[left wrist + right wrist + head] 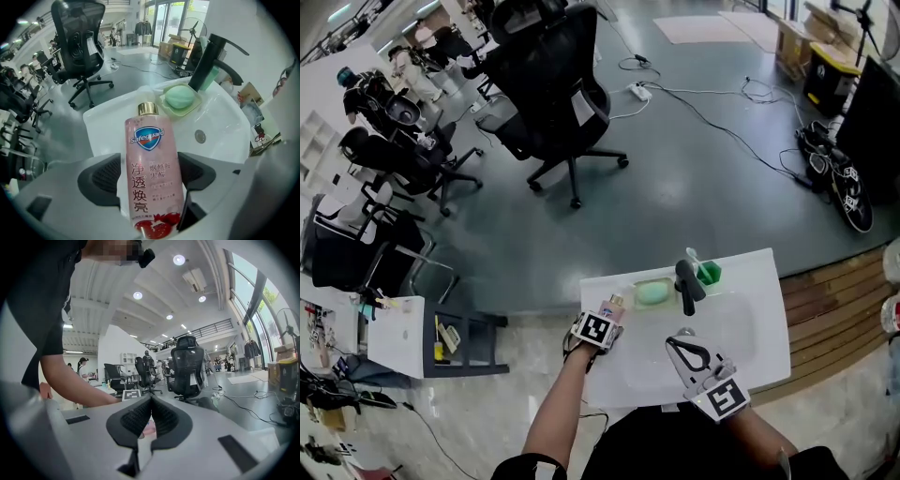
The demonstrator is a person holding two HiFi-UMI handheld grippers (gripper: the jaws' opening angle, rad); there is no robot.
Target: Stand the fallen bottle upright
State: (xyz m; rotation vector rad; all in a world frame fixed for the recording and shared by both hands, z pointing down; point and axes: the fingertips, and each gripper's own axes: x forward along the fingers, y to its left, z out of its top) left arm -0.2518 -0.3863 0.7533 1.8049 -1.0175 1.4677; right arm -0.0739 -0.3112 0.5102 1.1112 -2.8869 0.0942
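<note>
Office floor w/ black chairs (553,84) lies behind white sink (759,309). L gripper (602,323) is clamped on pink bottle (152,173) at sink's left rim, gold cap aimed toward green soap (179,97). R gripper (149,401) is pressed together w/ nothing between, over basin near black faucet (686,284).

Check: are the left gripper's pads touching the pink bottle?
Touching. In the left gripper view the left gripper presses its pads on both sides of the pink bottle, no gap.
</note>
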